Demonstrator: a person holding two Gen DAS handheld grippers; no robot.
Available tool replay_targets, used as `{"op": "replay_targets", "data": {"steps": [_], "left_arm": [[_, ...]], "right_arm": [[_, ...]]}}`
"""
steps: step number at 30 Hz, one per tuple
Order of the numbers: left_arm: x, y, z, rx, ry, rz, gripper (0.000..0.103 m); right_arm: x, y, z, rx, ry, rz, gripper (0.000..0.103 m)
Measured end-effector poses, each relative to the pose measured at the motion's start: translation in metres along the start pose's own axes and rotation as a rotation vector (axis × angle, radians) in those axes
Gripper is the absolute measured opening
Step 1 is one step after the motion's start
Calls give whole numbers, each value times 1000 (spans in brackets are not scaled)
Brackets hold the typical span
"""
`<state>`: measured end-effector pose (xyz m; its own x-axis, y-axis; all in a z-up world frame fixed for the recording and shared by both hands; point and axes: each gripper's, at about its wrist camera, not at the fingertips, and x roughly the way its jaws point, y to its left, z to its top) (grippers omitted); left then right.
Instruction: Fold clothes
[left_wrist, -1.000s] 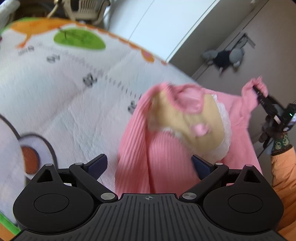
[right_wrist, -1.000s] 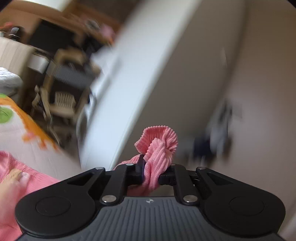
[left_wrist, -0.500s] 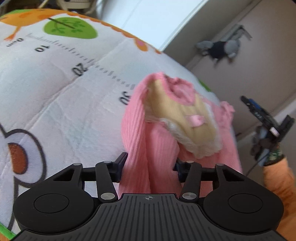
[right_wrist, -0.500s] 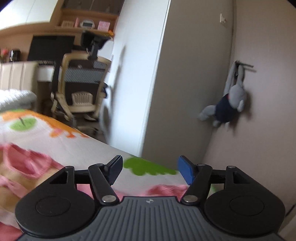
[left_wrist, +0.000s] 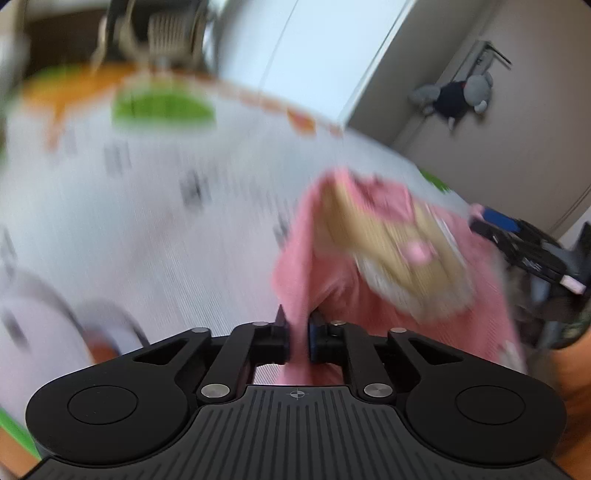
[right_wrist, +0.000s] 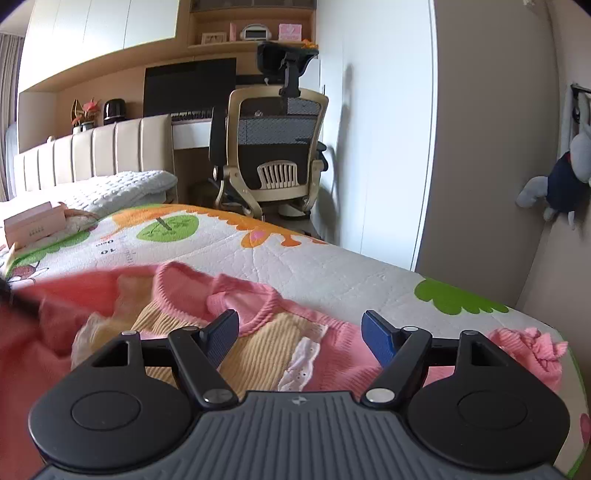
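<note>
step: fold in progress. left tongs (left_wrist: 298, 334) clamped on edge of pink knit sweater (right_wrist: 332, 343), which lies on printed bed quilt (right_wrist: 314, 266); left view blurred, so likely mid-swing. right tongs (right_wrist: 300, 334) spread wide, empty, over sweater's yellow bib panel (right_wrist: 266, 339). next: probably carry pinched edge across body, right tongs take new hold. vs 0.5 s ago: left tongs narrowed onto fabric; 1 s ago right tongs held pink cuff (right_wrist: 532, 350), now lying free at bed edge.
</note>
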<state>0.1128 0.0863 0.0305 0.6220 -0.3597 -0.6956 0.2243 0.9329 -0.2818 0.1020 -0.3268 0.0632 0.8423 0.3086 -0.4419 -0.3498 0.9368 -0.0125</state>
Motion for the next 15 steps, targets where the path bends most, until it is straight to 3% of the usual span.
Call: {"op": "replay_targets", "data": {"steps": [4,7,11,15], "left_arm": [[-9,21,50,42,-140,115,9],[-3,30,64,111,-214,250,9],[13,47,61,170,-203,344,10],[18,70,61,182,-205,352,11]], "right_arm": [[13,12,9,-81,21,-30,74],[33,20,6,-135,100,-37,74],[70,30,-9,-235,213,-60,68],[108,34,-8,-462,178,-225,62]]}}
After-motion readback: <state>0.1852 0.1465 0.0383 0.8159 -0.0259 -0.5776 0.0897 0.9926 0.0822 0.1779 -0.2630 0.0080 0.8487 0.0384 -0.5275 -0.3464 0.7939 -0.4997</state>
